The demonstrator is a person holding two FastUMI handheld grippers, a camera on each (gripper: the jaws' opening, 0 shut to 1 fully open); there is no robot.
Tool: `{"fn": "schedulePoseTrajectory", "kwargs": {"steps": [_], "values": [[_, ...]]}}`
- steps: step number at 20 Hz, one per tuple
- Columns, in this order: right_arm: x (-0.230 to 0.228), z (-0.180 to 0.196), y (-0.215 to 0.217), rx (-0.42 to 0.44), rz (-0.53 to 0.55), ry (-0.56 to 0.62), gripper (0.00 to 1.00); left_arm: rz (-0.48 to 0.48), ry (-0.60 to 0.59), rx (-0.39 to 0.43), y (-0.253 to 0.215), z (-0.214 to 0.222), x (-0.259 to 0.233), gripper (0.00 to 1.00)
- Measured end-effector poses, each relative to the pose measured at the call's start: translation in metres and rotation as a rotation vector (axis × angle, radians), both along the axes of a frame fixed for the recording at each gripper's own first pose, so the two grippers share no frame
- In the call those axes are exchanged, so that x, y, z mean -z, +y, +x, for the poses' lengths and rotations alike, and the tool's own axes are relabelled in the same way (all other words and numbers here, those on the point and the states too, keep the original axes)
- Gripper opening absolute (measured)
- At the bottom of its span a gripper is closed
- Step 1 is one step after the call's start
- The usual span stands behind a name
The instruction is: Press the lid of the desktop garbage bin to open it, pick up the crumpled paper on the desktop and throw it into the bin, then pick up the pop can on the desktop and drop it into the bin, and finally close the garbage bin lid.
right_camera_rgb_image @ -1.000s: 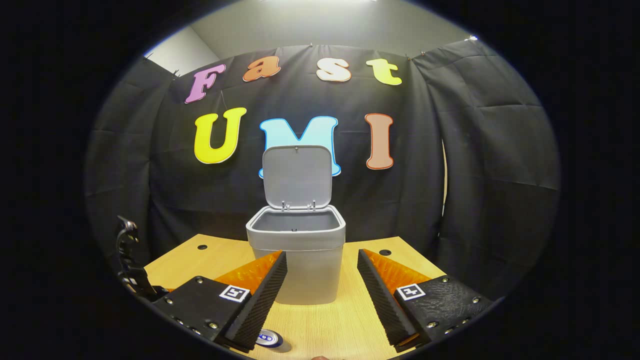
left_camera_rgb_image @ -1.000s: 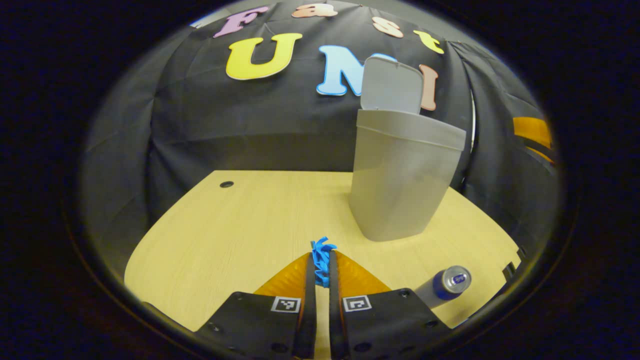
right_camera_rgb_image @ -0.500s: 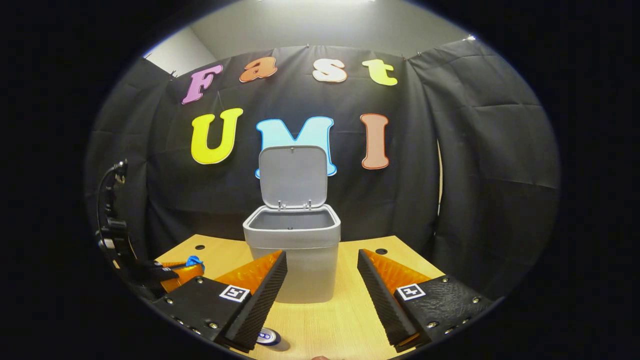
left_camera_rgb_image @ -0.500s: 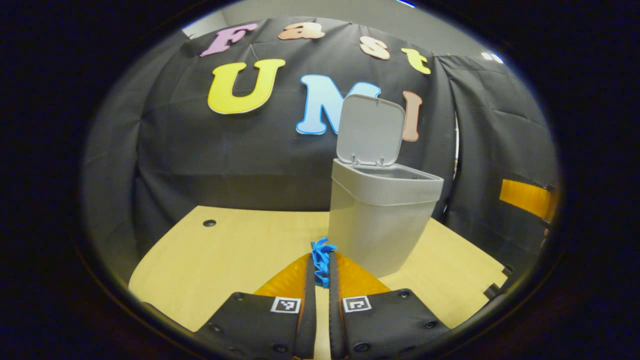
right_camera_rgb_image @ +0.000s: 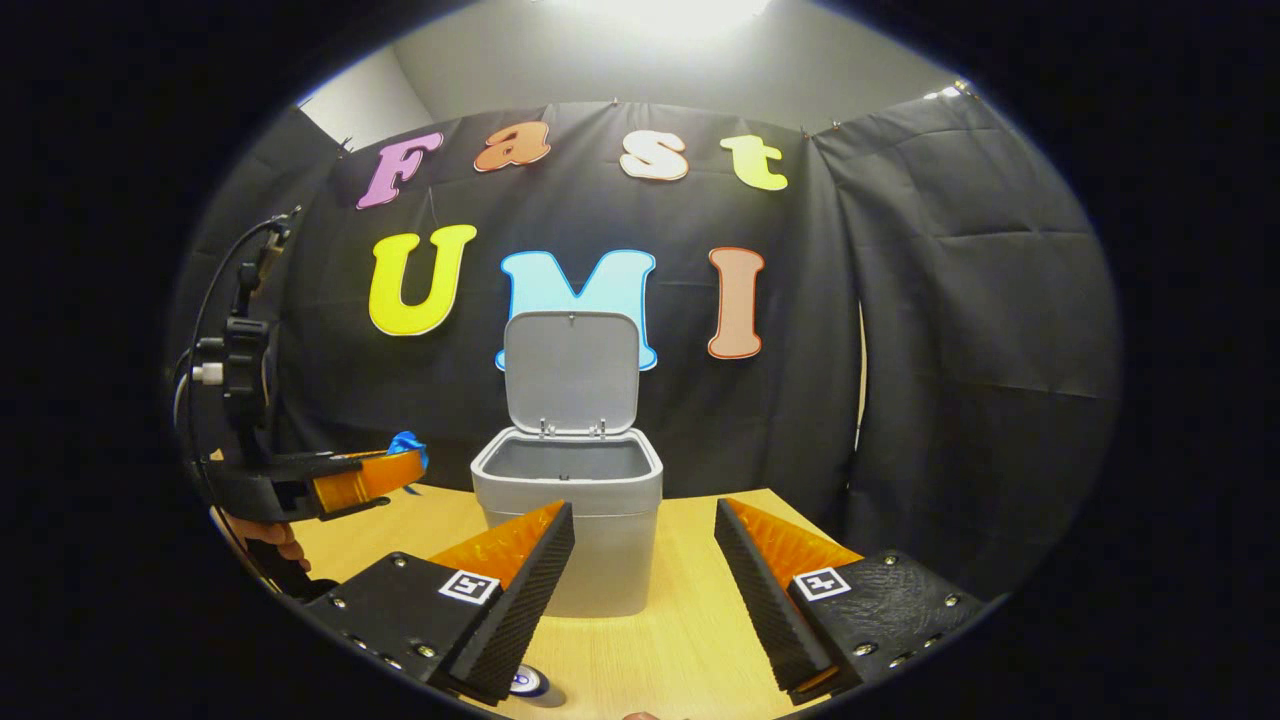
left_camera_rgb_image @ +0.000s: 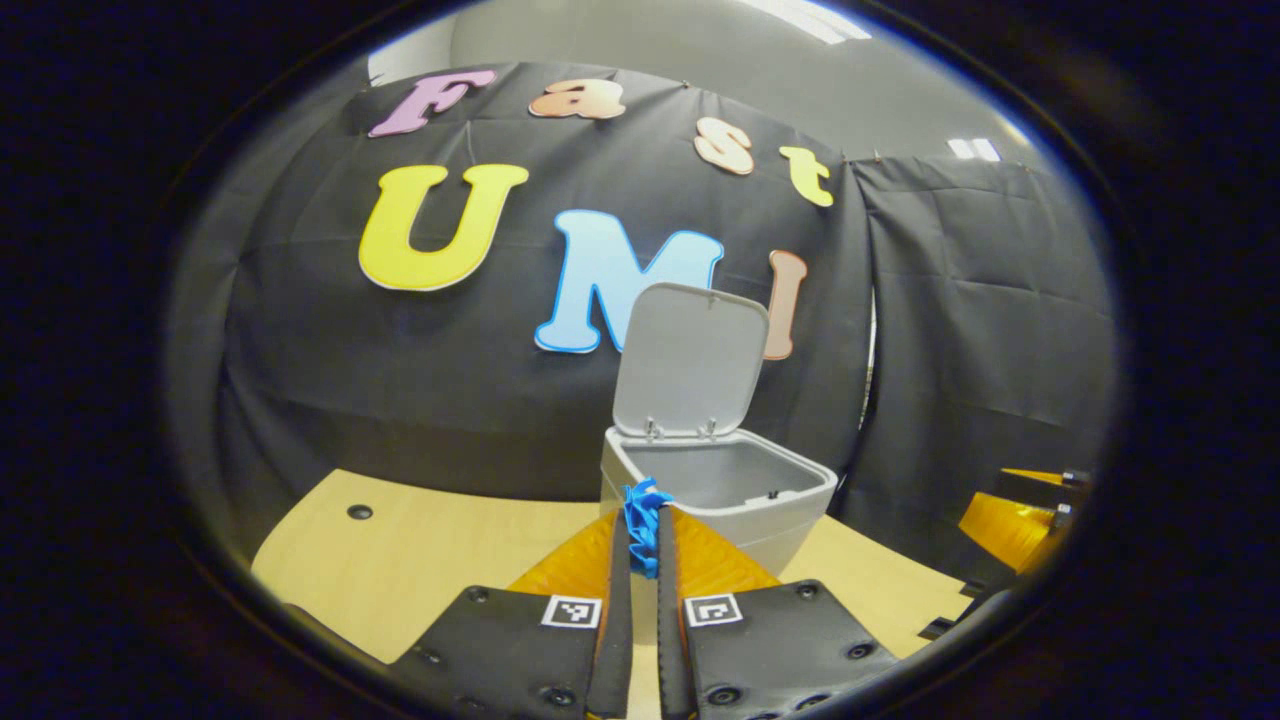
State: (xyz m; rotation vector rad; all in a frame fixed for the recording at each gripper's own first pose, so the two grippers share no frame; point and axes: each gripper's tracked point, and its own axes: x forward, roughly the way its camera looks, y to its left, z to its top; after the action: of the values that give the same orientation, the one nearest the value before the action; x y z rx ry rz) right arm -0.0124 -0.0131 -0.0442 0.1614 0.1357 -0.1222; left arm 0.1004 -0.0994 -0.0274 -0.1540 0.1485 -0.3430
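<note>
The grey garbage bin stands on the wooden desk with its lid tipped up and back. My left gripper is shut on the blue crumpled paper, held in the air just short of the bin's near rim; in the right gripper view that gripper and the paper hang left of the bin at rim height. My right gripper is open in front of the bin, nothing between its fingers. The pop can's top shows below its left finger.
The wooden desk has a small round hole at the back left. A hand holds the left gripper's handle, with a cable looping above it. The right gripper shows at the right edge of the left gripper view.
My left gripper has risen with the blue paper and come closer to the bin's rim. The right gripper has stayed nearly still and open.
</note>
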Motion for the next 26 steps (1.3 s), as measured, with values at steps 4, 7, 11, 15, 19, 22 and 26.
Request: {"fn": "schedulePoseTrajectory", "kwargs": {"steps": [4, 7, 11, 15, 19, 22, 26], "values": [[0.000, 0.002, 0.008, -0.020, -0.022, 0.007, 0.92, 0.010, -0.053, 0.048, -0.019, 0.031, -0.018, 0.16], [-0.001, 0.002, -0.001, 0.001, -0.040, 0.011, 0.92, 0.037, -0.079, 0.070, -0.032, 0.050, -0.020, 0.18], [0.001, 0.003, -0.008, 0.028, -0.036, 0.030, 0.92, 0.046, -0.053, 0.100, -0.048, 0.064, -0.007, 0.19], [0.006, 0.008, -0.006, 0.014, -0.032, 0.043, 0.92, 0.049, -0.041, 0.110, -0.055, 0.076, -0.001, 0.20], [0.001, 0.012, -0.008, 0.014, -0.024, 0.025, 0.92, 0.053, -0.022, 0.121, -0.061, 0.081, 0.006, 0.22], [0.008, 0.014, -0.010, 0.014, -0.021, 0.038, 0.92, 0.057, -0.005, 0.124, -0.064, 0.083, 0.010, 0.23], [0.013, 0.013, -0.011, 0.019, -0.005, 0.049, 0.92, 0.061, 0.012, 0.132, -0.069, 0.087, 0.017, 0.35]]}}
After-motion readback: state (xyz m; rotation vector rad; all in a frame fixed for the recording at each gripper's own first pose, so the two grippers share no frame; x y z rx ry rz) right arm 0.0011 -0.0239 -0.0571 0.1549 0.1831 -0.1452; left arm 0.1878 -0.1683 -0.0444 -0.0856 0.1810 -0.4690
